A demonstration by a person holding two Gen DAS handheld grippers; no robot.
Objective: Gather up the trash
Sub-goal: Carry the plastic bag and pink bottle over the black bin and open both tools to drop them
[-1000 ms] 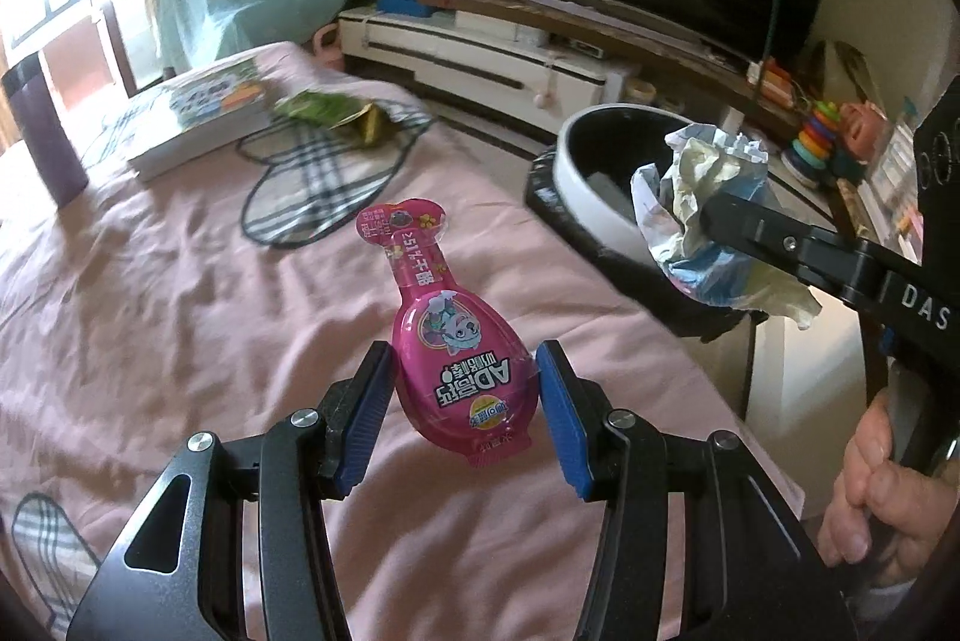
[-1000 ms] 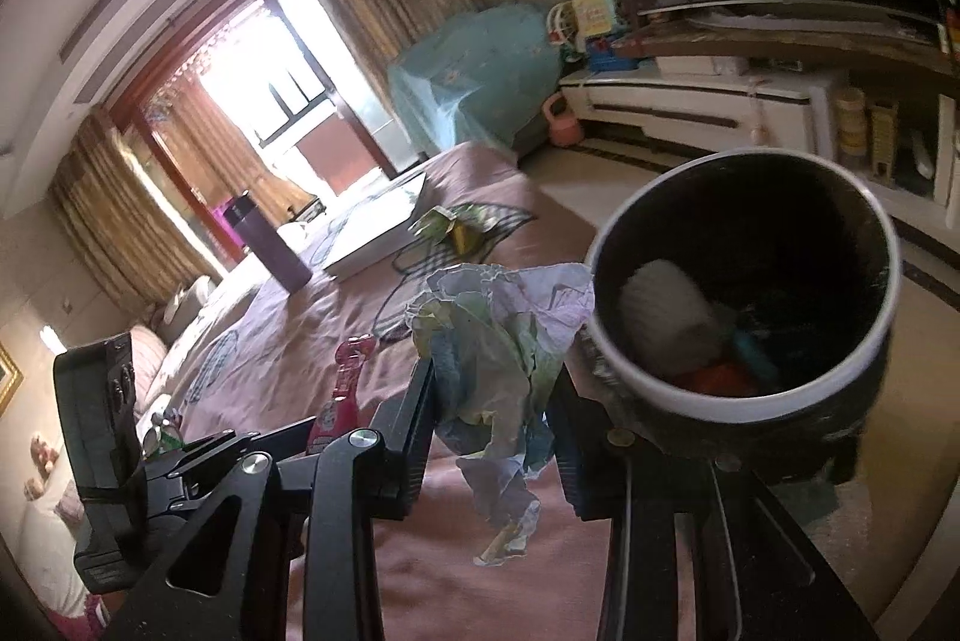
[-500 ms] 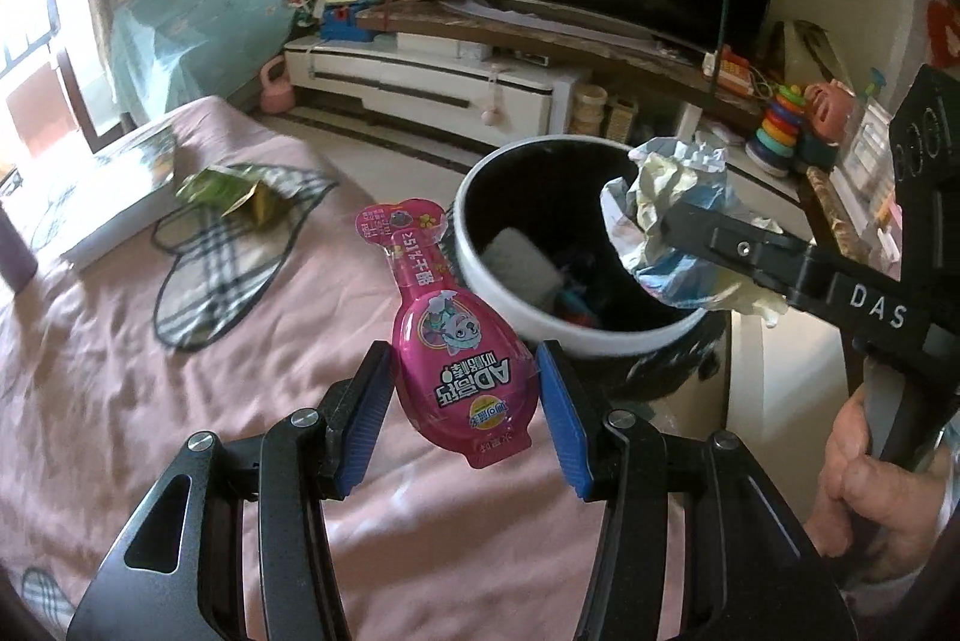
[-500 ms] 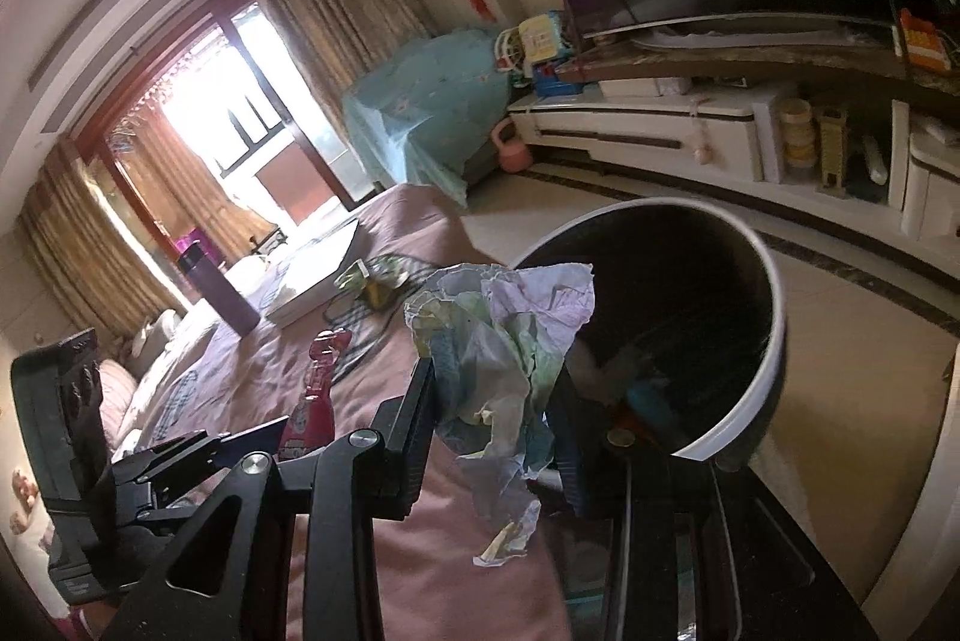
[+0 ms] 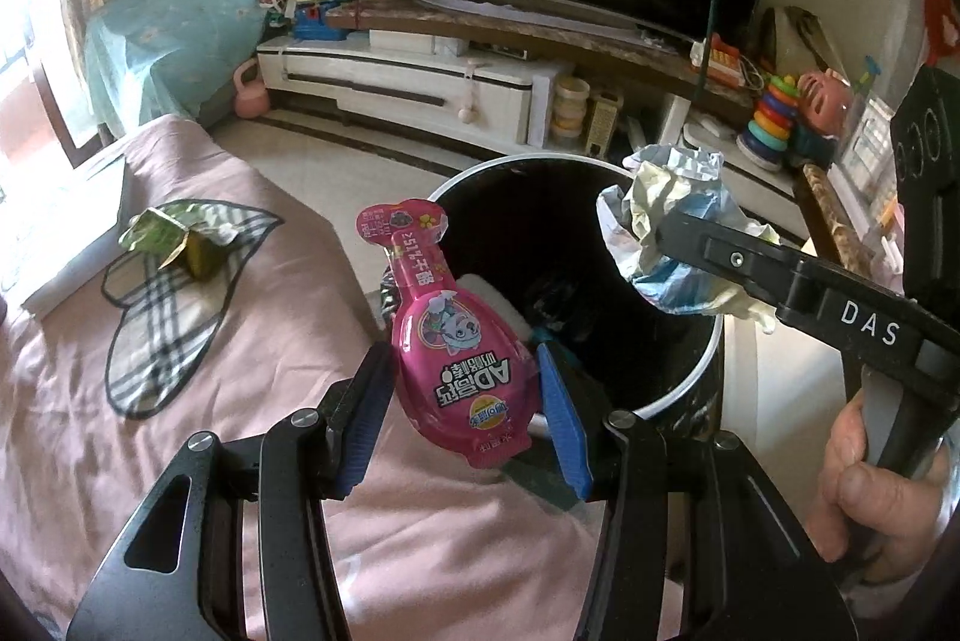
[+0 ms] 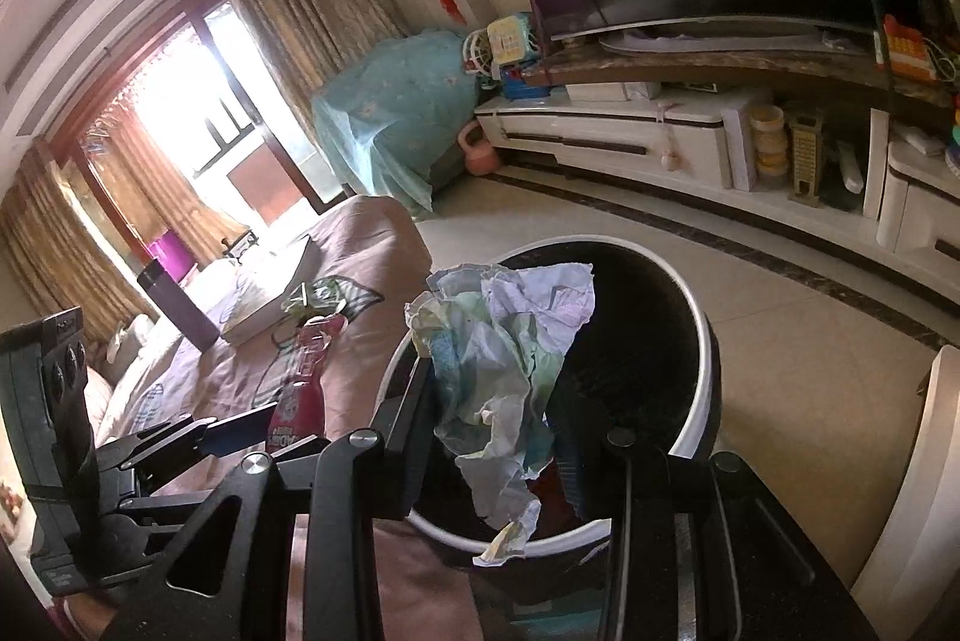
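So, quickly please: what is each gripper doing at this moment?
Left gripper: closed on the pink pouch.
Right gripper: closed on the crumpled paper, by the bin.

Bin (image 5: 678,395): near rim and base hidden behind the left tongs (image 5: 468,401) and the pouch (image 5: 462,359); contents lost in shadow, one pale lump (image 5: 501,302) unidentifiable. In the right view, the bin floor is covered by the paper wad (image 6: 504,371) and the right tongs (image 6: 498,437). Pouch print too small to read. Right tongs' far finger is masked by the wad in the left view. Right hand (image 5: 870,485) cut off by the frame edge. Bottle (image 6: 180,305) on the bed: base blurred by window glare.
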